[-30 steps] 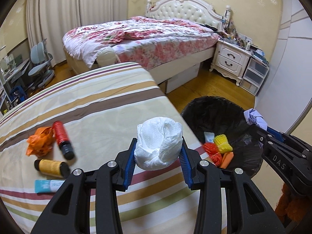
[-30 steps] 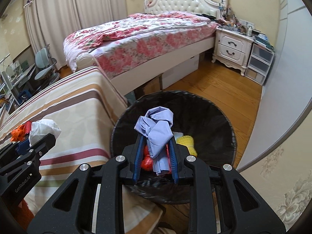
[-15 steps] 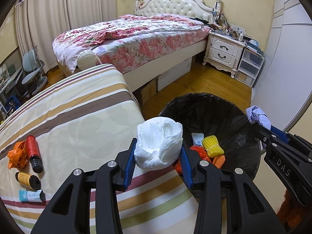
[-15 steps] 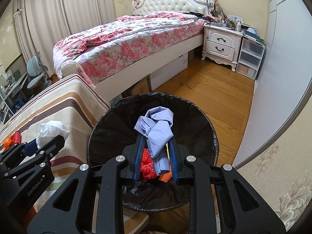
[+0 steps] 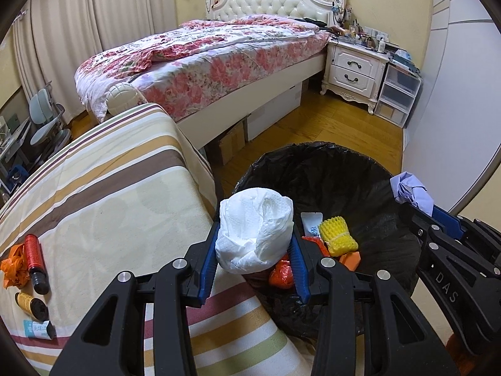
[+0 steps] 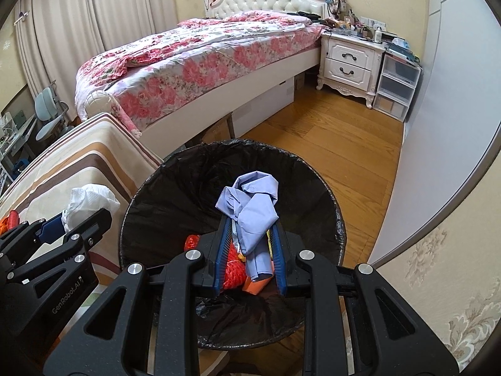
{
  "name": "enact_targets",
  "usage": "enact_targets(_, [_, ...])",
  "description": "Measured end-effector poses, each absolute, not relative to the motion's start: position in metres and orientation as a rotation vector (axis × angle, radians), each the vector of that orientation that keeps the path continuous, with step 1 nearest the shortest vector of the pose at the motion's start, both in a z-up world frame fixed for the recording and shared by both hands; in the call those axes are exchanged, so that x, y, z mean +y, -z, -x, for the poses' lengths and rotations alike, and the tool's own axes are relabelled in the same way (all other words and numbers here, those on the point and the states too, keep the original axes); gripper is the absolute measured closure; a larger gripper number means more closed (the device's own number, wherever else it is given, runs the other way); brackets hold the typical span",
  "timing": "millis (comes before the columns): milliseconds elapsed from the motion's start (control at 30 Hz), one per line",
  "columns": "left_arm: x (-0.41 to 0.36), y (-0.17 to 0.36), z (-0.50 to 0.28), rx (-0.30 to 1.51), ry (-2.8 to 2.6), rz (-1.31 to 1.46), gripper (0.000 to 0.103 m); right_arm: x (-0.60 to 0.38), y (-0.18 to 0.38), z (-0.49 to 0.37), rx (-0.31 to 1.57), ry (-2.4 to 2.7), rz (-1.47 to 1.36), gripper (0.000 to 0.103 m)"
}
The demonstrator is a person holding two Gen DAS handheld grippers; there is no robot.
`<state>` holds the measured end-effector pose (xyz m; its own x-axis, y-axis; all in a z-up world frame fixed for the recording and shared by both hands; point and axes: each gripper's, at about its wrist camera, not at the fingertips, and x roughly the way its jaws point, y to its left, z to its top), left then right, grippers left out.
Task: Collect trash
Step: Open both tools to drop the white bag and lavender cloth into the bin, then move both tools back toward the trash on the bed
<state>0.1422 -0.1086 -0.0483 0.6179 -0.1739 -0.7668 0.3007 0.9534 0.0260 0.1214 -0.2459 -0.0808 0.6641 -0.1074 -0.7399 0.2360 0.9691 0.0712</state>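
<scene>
My left gripper (image 5: 255, 235) is shut on a crumpled white tissue wad (image 5: 255, 228), held at the left rim of the black-lined trash bin (image 5: 328, 169). In the right wrist view my right gripper (image 6: 250, 228) is shut on a crumpled pale blue cloth (image 6: 250, 210), hanging over the inside of the bin (image 6: 175, 188). Inside the bin lie a yellow foam net (image 5: 336, 235), orange scraps (image 5: 281, 274) and a small white tube (image 5: 311, 221). The right gripper with the blue cloth (image 5: 411, 191) shows at the right of the left wrist view.
On the striped table (image 5: 103, 194) to the left lie a red bottle (image 5: 34, 258), an orange wrapper (image 5: 12, 264), a yellow bottle (image 5: 29, 304) and a small tube (image 5: 37, 329). Behind stand a floral bed (image 5: 203, 53), a white nightstand (image 5: 353, 69) and wooden floor (image 6: 338, 144).
Both grippers have shifted right and lower toward the bin. The tissue has passed from over the table to the bin's rim, and the blue cloth sits deeper over the bin's opening.
</scene>
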Motion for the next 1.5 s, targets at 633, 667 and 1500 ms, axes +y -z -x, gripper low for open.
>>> enact_targets(633, [-0.107,0.041,-0.139,0.844,0.254,-0.159,0.031,-0.252,0.078,-0.119,0.806,0.253,-0.168,0.051])
enact_targets(667, [-0.104,0.039,-0.138,0.84,0.248,-0.155,0.03,-0.251,0.077,-0.118,0.803,0.255,-0.166,0.046])
enact_targets(1500, [0.061,0.014,-0.11,0.802,-0.068,-0.043,0.029,-0.131,0.051,-0.134,0.792,0.007,-0.076,0.035])
